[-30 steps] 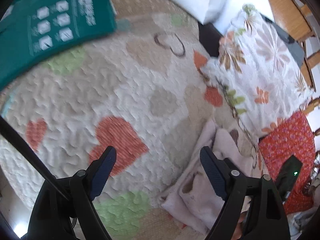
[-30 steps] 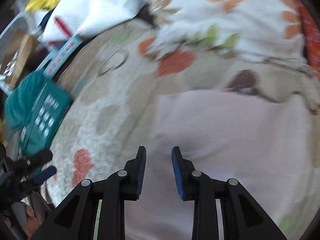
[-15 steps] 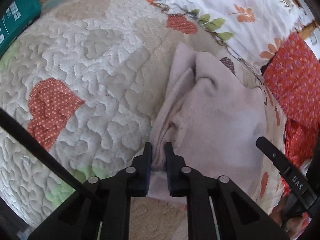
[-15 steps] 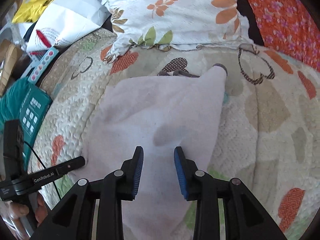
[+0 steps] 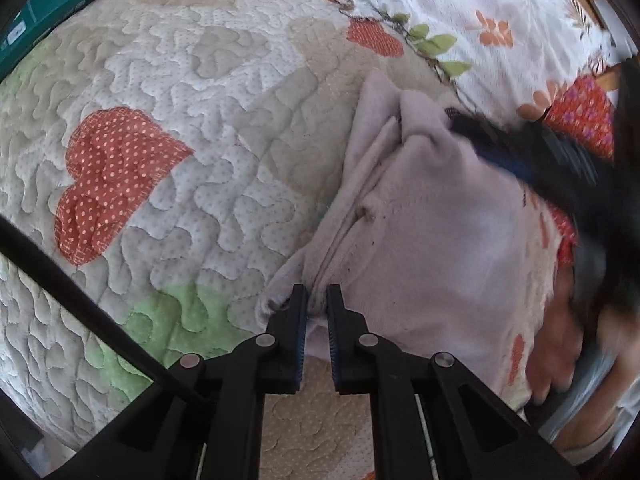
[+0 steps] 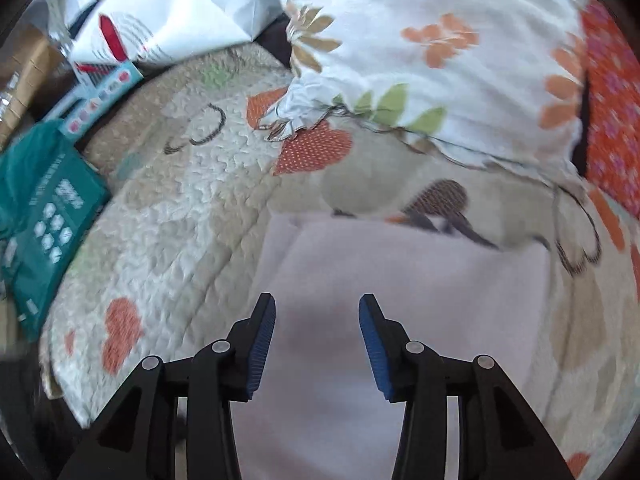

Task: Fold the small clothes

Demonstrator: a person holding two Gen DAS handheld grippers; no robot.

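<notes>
Pale pink garment on quilt, left tool pinching its edge, right tool spreading, empty.

Soft daylight, fisheye warp, motion blur

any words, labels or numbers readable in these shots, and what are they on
None can be read.
Teal package: white print and a grid of small icons, too blurred to read.
Same teal package, corner only, in the left wrist view: white marks, too small to read.
White bag: red mark and grey lines of print, blurred.
Light blue strip below the bag: row of round symbols, no legible text.
</notes>
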